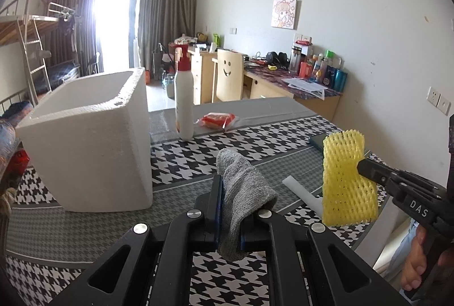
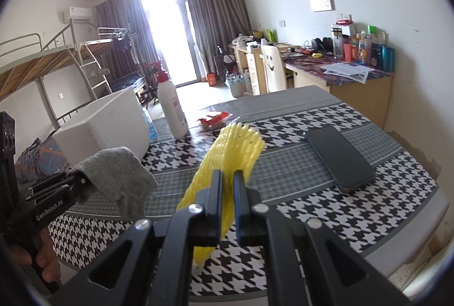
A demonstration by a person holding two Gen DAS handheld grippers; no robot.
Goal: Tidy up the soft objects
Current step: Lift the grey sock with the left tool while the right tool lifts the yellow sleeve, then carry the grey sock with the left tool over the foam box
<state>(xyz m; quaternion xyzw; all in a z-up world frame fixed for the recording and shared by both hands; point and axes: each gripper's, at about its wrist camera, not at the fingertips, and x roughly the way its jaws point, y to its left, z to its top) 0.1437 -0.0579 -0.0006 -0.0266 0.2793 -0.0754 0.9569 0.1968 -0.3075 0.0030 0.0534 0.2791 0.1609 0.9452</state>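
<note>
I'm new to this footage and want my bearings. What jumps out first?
The bright yellow foam net, pinched in the right gripper above the houndstooth table, grabs the eye. Beside it, the left gripper holds a grey sock. A big white foam box stands at the table's left.

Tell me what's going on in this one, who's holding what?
A person is working with a handheld gripper in each hand over a houndstooth-covered table. The left gripper is shut on a grey sock, and the right gripper is shut on a yellow foam net sleeve. Both items are lifted clear of the table. A white foam box stands open on the left with nothing visibly dropped in yet. A lotion bottle, a red packet and a phone sit untouched.
</note>
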